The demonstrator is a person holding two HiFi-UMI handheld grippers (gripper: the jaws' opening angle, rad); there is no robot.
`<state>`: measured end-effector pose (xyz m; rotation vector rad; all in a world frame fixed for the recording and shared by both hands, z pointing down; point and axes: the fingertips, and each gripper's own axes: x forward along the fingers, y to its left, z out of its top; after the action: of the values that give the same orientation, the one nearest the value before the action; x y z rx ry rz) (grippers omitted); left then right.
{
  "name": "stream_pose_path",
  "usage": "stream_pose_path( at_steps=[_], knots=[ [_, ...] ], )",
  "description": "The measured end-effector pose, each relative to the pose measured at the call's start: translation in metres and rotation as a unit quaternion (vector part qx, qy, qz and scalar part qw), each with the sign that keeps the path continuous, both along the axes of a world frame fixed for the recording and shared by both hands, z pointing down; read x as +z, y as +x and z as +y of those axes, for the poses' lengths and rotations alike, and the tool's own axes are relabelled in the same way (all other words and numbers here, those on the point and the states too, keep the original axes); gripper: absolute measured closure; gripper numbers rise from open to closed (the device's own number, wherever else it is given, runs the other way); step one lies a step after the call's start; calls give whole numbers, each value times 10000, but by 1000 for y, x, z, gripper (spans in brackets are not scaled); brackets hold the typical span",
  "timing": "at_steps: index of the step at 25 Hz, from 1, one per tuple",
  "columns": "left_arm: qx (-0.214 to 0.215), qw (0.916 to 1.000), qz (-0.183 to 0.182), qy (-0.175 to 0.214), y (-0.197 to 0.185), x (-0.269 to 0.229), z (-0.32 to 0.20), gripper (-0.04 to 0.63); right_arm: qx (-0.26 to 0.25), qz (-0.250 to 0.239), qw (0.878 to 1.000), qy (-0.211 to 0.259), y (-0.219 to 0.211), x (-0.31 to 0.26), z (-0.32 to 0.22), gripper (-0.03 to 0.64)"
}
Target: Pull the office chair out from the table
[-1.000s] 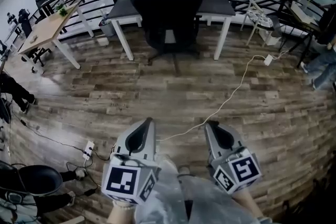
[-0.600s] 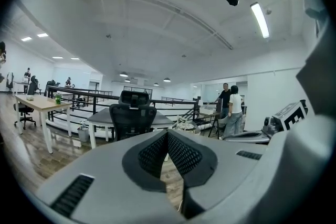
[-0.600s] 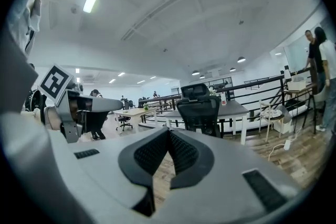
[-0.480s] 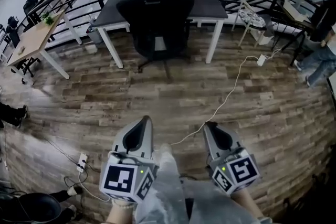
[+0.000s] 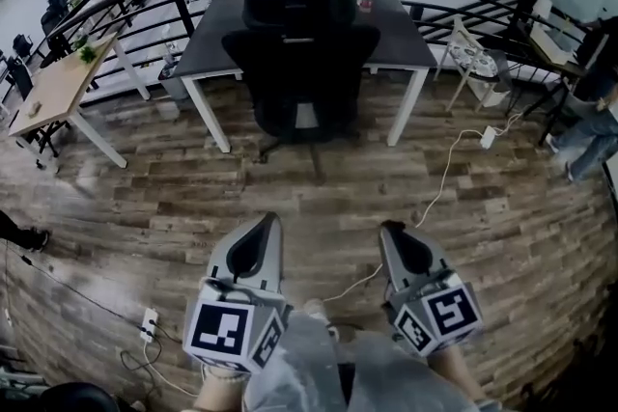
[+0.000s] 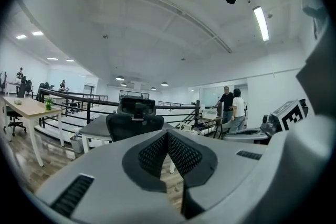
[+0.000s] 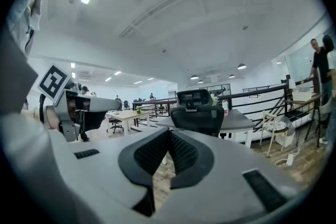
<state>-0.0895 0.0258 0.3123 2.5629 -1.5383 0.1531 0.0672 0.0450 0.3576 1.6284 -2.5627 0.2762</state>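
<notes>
My left gripper and right gripper are closed on nothing. The chair probably rolls easily. I'd grab its stiff back's top.

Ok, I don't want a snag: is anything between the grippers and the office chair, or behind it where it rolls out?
Nothing upright does: only wood floor lies between the left gripper, the right gripper and the office chair. A white cable trails across the floor right of the chair, toward the person's feet.
</notes>
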Motion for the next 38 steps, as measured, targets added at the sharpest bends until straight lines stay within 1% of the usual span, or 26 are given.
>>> stream_pose_path(
  at_steps=[4, 7, 15, 21, 25, 29, 32, 38],
  knots=[
    [39, 10000, -7, 69, -16, 3, -29, 584, 41, 16, 9999, 116, -14, 0, -34, 612],
    [32, 10000, -5, 51, -27, 8, -46, 584, 128, 56, 9998, 112, -19, 5, -50, 612],
    [-7, 10000, 82, -7, -41, 16, -68, 585, 291, 314, 9991, -11, -8, 15, -76, 612],
    [-259, 9995, 49, 165, -52, 12, -99, 584, 232, 565, 9981, 97, 1, 12, -121, 612],
    [-434, 9981, -200, 380, -58, 9, -132, 584, 141, 701, 9973, 182, 6, 11, -164, 612],
    [-564, 9943, -585, 687, -56, 2, -173, 584, -7, 882, 9957, 278, 11, 6, -211, 612],
    [-580, 9925, -817, 694, -49, 1, -207, 584, -51, 1042, 9941, 289, 20, 4, -248, 612],
    [-492, 9867, -1283, 873, -44, 5, -272, 583, -193, 1468, 9884, 344, 34, 8, -318, 611]
  ],
)
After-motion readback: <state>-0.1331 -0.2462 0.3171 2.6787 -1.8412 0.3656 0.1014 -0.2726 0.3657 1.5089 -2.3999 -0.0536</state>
